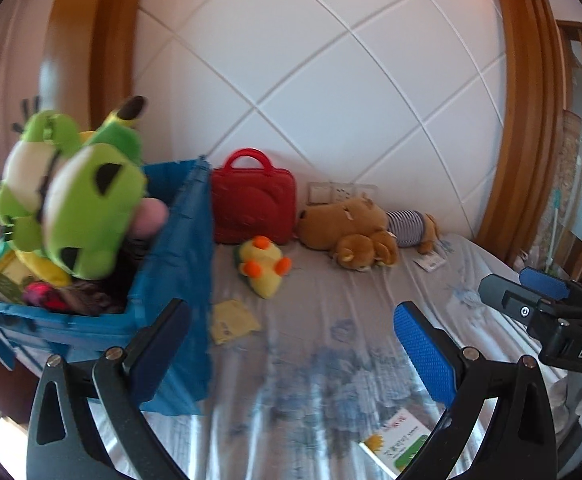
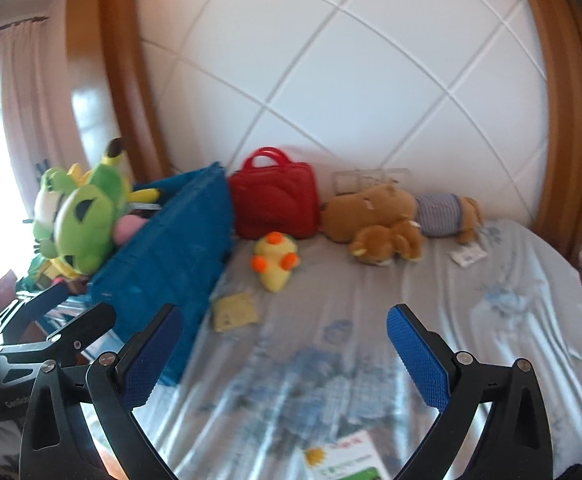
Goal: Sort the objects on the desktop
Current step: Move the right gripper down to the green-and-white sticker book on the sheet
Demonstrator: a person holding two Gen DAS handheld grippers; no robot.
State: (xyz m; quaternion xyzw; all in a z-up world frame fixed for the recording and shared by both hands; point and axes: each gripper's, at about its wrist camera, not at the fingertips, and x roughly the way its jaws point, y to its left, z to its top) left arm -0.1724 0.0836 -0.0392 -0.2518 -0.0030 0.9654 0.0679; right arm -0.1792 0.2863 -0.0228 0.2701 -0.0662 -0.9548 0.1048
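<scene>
Blue bin (image 1: 171,248) brims with toys; duck (image 1: 265,266), bears (image 1: 351,232), red case (image 1: 253,208) remain on bed (image 1: 331,340); both tools, left tool (image 1: 291,344) and right tool (image 2: 283,354), spread, empty.

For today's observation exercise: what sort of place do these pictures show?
Most likely a bedroom. The objects lie on a bed sheet against a padded white headboard, with plush toys such as the brown bear and a blue storage bin.

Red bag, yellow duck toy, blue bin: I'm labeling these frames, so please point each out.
red bag (image 1: 253,210), left wrist view, front panel.
yellow duck toy (image 2: 277,264), right wrist view, its body.
blue bin (image 1: 179,248), left wrist view, side wall.
</scene>
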